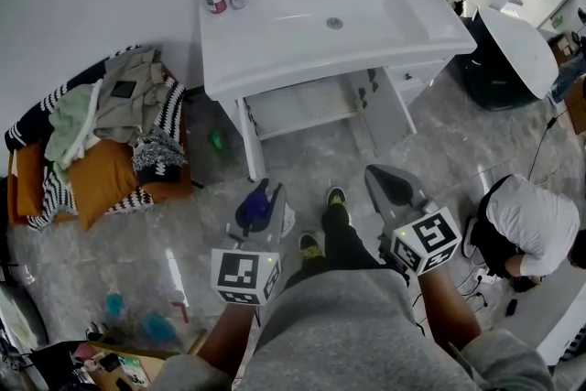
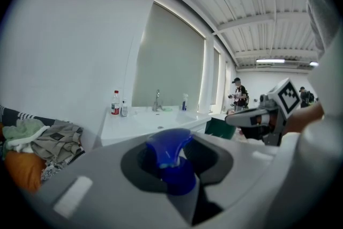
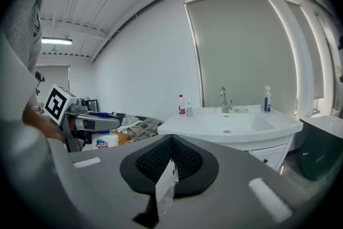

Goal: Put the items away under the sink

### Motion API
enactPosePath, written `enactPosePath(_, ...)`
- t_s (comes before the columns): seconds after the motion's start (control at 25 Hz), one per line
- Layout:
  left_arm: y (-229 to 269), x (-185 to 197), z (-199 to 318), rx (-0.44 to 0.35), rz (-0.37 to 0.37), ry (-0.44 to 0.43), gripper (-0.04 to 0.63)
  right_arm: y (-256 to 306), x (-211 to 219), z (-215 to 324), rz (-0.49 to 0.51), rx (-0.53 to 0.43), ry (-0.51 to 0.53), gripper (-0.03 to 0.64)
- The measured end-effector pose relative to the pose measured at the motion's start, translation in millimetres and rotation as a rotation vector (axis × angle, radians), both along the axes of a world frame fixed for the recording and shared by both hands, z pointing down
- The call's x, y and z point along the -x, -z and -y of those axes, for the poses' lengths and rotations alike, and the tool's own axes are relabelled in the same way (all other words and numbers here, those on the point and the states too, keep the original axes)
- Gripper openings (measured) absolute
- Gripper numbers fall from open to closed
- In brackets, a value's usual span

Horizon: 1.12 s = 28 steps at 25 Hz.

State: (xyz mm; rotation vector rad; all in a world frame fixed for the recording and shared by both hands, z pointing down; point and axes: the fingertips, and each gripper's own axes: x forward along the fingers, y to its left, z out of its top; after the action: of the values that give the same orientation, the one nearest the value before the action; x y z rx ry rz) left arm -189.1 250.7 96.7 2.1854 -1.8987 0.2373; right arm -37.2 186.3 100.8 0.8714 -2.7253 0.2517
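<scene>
Blue-headed spray bottle is clamped in the left gripper, carried well short of the open sink cabinet. The right gripper is closed and empty. Next move is probably stepping closer and lowering the bottle onto the shelf.

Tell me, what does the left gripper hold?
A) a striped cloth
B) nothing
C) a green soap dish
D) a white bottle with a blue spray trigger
D: the white bottle with a blue spray trigger sits clamped between the jaws of the left gripper.
</scene>
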Motion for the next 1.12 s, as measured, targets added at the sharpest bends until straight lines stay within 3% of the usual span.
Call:
enactPosePath(0.52, -7, -5, 21, 0.015, 0.003, -0.005, 0.094, -4, -9, 25, -0.001, -0.003, -0.012, -0.005)
enactPosePath(1.12, -14, -18, 100, 0.059, 0.009, -0.033, 0.094, -11, -20, 110, 0.005, 0.03, -0.027, -0.005)
